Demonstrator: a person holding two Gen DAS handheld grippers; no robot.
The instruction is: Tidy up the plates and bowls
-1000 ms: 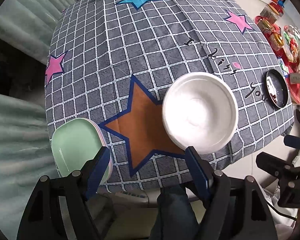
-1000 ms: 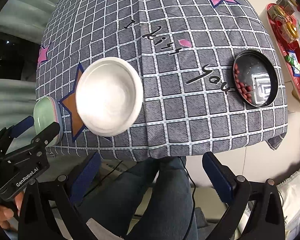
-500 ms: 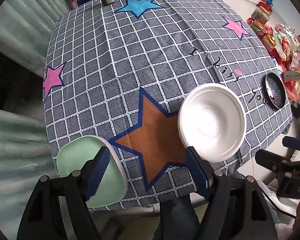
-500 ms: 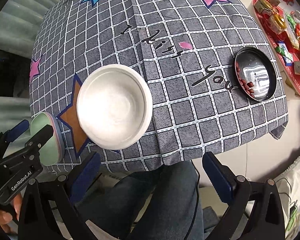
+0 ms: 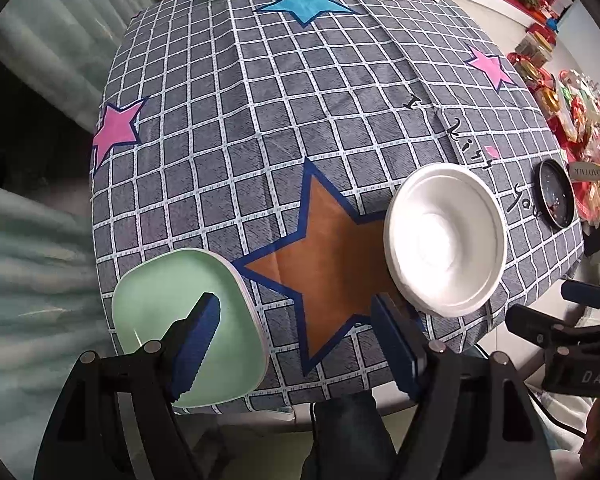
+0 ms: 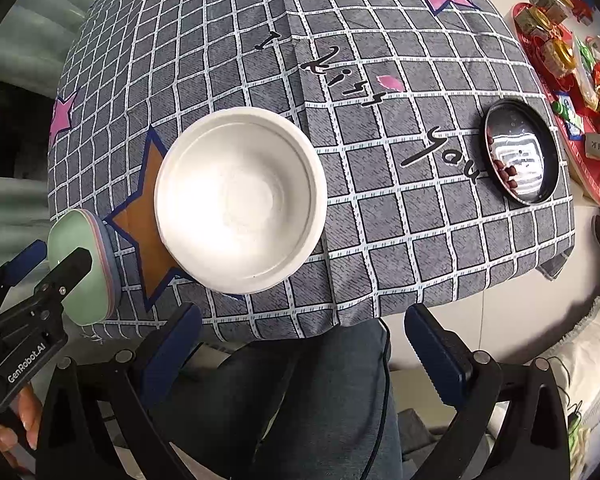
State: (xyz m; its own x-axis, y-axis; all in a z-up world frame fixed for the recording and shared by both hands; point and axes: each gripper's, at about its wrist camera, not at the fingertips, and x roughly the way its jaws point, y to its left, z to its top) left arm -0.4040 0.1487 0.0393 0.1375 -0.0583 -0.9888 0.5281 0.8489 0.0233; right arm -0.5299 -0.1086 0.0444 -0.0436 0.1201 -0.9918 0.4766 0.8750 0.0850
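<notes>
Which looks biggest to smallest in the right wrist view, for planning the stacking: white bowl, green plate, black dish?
1. white bowl, clearly largest.
2 and 3. black dish and green plate look alike; the plate is partly hidden behind the left gripper at the warped picture edge, so unranked.

Desk under a grey checked cloth

Pale green curtain (image 5: 28, 248) hangs left; light floor (image 6: 512, 320) shows beyond the desk (image 5: 300, 100).

A round white bowl (image 5: 444, 240) sat upright ahead of the left claw's (image 5: 296, 332) right finger; green square plates (image 5: 188, 320), stacked, lay under its left finger.
</notes>
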